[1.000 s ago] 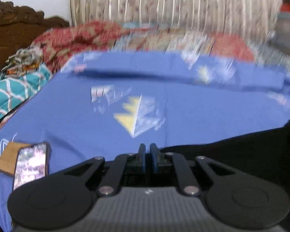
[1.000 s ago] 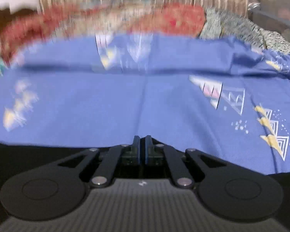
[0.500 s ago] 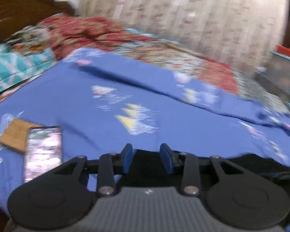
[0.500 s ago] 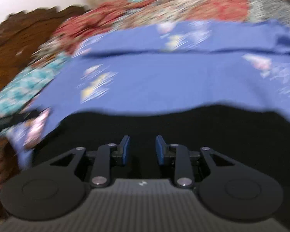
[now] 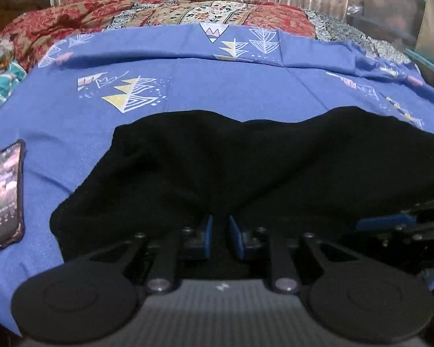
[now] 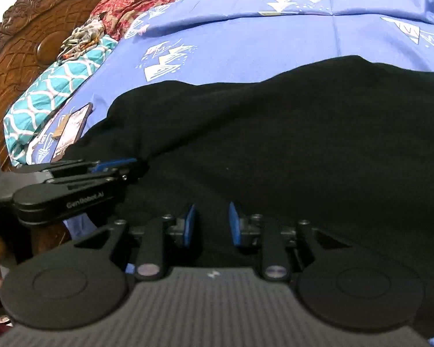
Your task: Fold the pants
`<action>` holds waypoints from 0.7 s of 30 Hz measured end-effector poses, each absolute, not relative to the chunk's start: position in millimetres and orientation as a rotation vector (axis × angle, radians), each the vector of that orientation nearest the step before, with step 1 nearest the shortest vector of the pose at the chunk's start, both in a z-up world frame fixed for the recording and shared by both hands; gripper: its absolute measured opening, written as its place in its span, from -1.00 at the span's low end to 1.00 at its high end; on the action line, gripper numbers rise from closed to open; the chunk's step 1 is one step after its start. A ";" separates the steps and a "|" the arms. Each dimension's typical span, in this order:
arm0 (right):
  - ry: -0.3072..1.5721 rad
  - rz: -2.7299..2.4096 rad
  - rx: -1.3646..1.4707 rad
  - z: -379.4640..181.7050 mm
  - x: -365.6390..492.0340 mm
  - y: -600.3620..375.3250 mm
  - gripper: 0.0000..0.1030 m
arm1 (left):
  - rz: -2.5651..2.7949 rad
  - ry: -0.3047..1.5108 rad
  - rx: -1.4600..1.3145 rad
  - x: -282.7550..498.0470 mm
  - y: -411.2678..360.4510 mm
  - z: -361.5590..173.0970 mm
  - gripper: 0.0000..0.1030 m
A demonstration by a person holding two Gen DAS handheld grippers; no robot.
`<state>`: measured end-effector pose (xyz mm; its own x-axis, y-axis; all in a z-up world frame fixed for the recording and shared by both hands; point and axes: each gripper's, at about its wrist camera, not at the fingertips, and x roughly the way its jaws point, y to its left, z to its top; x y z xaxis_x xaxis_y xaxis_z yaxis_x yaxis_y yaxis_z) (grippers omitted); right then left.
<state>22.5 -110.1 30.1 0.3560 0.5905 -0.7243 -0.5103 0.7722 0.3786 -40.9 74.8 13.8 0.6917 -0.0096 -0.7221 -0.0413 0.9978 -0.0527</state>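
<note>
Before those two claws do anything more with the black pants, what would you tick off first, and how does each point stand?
1. Pants lie on the blue sheet: ok.
2. Left gripper over the pants' near edge: ok. Its jaws have just been closing, a narrow gap remains; whether cloth is pinched: cannot tell.
3. Right gripper over the pants: ok. Its jaws have just been closing, pads visibly apart; no grip yet: not ok.
4. Phone lies beside the pants, not on them: ok.
5. Pants flat: not ok, ridges show.
</note>
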 end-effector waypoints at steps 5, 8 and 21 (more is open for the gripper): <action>0.961 0.711 0.086 32.8 9.5 -120.7 -0.46 | 0.046 0.809 -0.060 -38.0 72.3 15.2 -0.68; 0.959 0.704 0.106 34.3 3.9 -131.9 -0.46 | 0.054 0.802 -0.044 -42.4 66.6 13.4 -0.68; 0.810 0.508 0.203 63.9 -14.7 -209.2 -0.37 | 0.074 0.816 -0.037 -43.7 62.9 20.6 -0.68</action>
